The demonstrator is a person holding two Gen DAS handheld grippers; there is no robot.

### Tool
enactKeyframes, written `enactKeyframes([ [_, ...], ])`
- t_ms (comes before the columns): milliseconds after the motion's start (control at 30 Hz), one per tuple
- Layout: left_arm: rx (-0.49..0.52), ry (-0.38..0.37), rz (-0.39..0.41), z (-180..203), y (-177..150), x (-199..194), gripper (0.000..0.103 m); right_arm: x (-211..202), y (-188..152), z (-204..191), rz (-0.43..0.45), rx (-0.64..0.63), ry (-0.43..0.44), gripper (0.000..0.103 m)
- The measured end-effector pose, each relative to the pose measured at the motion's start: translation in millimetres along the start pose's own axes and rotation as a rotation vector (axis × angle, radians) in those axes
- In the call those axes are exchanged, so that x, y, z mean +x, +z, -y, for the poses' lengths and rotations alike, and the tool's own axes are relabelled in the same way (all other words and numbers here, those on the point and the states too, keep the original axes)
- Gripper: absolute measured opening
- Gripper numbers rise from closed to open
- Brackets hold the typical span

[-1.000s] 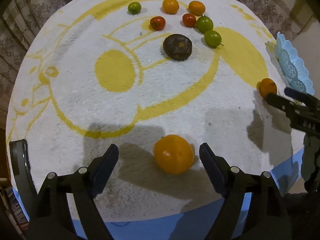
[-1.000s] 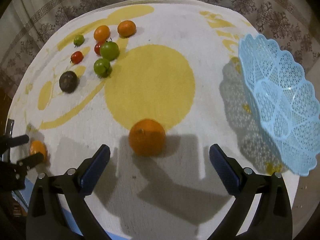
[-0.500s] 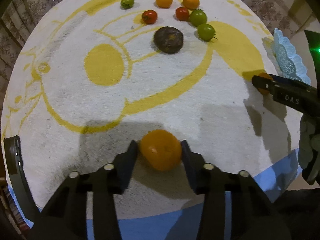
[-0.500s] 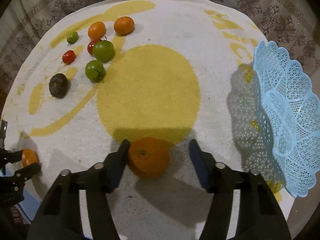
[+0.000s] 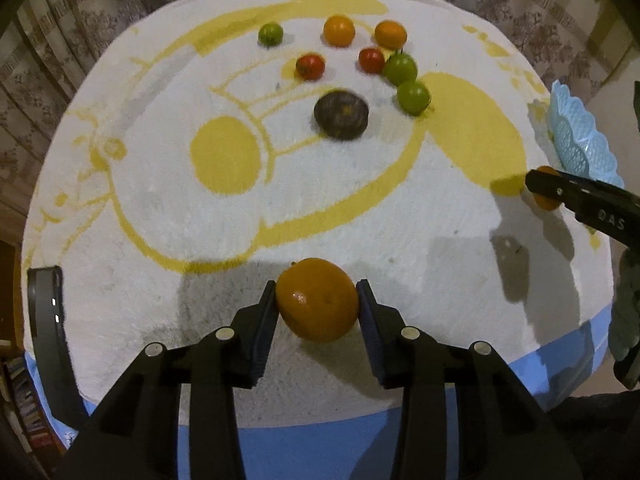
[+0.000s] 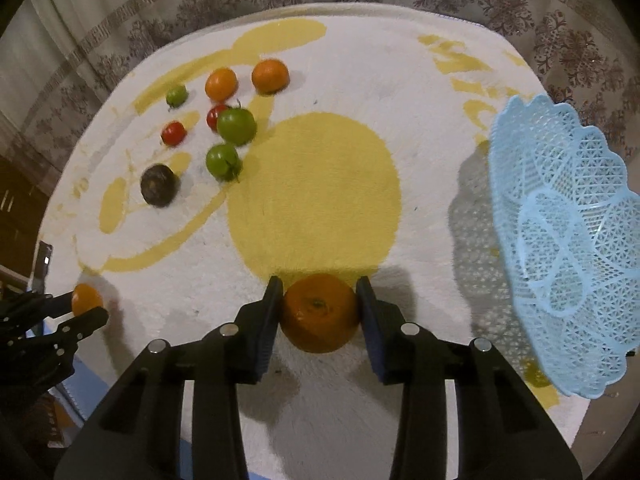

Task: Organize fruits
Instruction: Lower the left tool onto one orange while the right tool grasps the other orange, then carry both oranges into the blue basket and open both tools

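My left gripper (image 5: 318, 300) is shut on a yellow-orange fruit (image 5: 317, 299) near the table's front edge. My right gripper (image 6: 319, 312) is shut on a darker orange (image 6: 320, 313) at the edge of the big yellow circle. Each gripper also shows in the other view: the right one (image 5: 538, 190) at the far right, the left one (image 6: 86, 306) at the lower left, each with its fruit. A light blue lattice basket (image 6: 560, 240) stands tilted at the right, also seen in the left wrist view (image 5: 580, 148).
A cluster of fruit lies at the back of the white and yellow cloth (image 5: 160, 208): two oranges (image 6: 270, 76), green tomatoes (image 6: 236, 126), red tomatoes (image 6: 174, 133) and a dark brown fruit (image 6: 159, 185). Patterned curtains hang behind the table.
Both grippers went from wide open to shut, each closing on the orange fruit between its fingers. Both fruits now sit slightly higher in view.
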State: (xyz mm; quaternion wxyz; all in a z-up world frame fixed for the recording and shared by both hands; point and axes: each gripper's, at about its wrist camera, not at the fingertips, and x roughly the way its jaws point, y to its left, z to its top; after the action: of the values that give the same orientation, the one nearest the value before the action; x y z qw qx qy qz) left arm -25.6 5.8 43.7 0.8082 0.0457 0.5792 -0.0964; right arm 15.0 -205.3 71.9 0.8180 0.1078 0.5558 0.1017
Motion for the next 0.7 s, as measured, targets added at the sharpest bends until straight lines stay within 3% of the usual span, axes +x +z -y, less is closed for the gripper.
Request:
enactKeyframes([
  [333,0.060,-0.001,0.102,46,32,-36,0.040,-56,0,31,0.107,0.033,0.038,0.039],
  [700,0.214,-0.064,0.202,143,68,-52,0.040,-108,-19,101,0.203,0.131,-0.012,0.039],
])
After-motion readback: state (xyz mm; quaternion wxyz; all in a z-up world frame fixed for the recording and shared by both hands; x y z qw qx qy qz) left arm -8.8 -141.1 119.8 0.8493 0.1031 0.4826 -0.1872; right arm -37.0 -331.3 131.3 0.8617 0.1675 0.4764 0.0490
